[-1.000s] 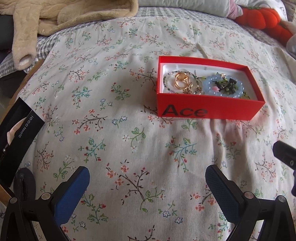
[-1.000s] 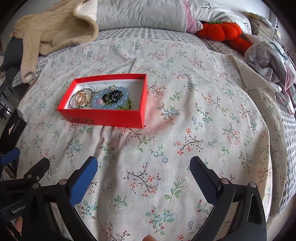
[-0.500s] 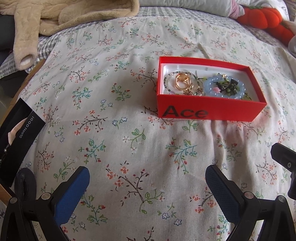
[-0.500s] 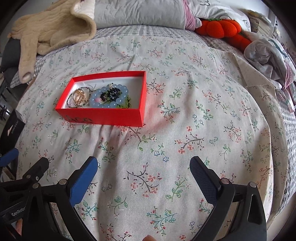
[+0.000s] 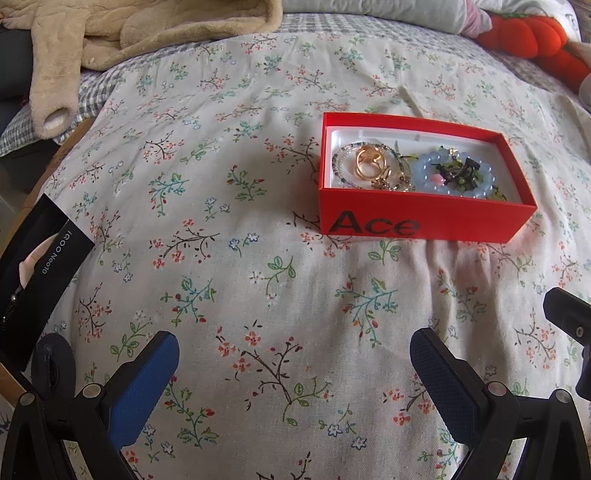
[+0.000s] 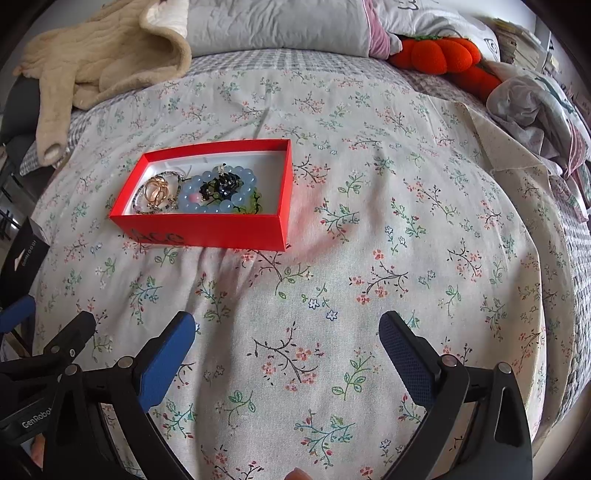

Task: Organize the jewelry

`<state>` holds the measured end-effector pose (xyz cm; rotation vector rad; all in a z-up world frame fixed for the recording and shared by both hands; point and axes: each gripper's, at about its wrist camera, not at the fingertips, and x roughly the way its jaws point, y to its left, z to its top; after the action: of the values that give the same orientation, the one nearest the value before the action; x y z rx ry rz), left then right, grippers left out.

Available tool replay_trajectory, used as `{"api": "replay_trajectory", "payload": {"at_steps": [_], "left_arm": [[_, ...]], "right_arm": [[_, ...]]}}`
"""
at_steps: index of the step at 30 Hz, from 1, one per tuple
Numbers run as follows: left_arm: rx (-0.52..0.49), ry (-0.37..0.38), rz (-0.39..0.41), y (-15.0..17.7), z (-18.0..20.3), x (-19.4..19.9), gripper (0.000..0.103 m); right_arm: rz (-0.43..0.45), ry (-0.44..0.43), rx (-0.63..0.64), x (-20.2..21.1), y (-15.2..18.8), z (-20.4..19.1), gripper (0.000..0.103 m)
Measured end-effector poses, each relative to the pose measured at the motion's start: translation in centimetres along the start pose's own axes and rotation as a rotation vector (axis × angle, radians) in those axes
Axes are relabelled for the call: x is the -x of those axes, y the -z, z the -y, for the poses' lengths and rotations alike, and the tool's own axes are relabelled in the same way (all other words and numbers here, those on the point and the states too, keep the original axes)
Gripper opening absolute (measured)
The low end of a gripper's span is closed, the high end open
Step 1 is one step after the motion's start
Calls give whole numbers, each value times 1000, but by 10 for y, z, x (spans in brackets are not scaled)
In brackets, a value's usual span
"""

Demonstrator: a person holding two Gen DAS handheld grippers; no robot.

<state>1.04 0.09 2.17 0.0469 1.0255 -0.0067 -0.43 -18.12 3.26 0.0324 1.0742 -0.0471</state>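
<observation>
A red box [image 5: 424,218] marked "Ace" sits on the floral bedspread; it also shows in the right wrist view [image 6: 207,229]. Inside lie a pale blue bead bracelet [image 5: 454,175] [image 6: 218,195], gold rings [image 5: 369,162] [image 6: 157,192], a thin beaded bracelet [image 5: 343,158] and dark and green beaded pieces [image 6: 221,184]. My left gripper [image 5: 295,365] is open and empty, hovering over the bedspread in front of the box. My right gripper [image 6: 288,350] is open and empty, to the front right of the box.
A beige fleece garment [image 6: 99,55] and pillows [image 6: 277,26] lie at the back. An orange plush [image 6: 439,55] and crumpled clothes [image 6: 535,107] are at the back right. A black box [image 5: 37,269] sits at the bed's left edge.
Both grippers have drawn back slightly toward me; the box sits a little lower in both views. Nothing was grasped or released.
</observation>
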Motion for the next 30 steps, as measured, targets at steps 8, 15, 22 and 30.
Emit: {"api": "replay_trajectory", "payload": {"at_steps": [8, 15, 22, 30], "left_arm": [[-2, -9, 0, 1, 0, 0, 103], [3, -6, -4, 0, -1, -1, 103], [3, -9, -6, 0, 0, -1, 103], [1, -11, -16, 2, -2, -5, 103]], "right_arm": [[2, 2, -2, 0, 0, 0, 101], [-1, 1, 0, 0, 0, 0, 101], [0, 8, 0, -1, 1, -1, 101], [-2, 10, 1, -2, 2, -1, 101]]}}
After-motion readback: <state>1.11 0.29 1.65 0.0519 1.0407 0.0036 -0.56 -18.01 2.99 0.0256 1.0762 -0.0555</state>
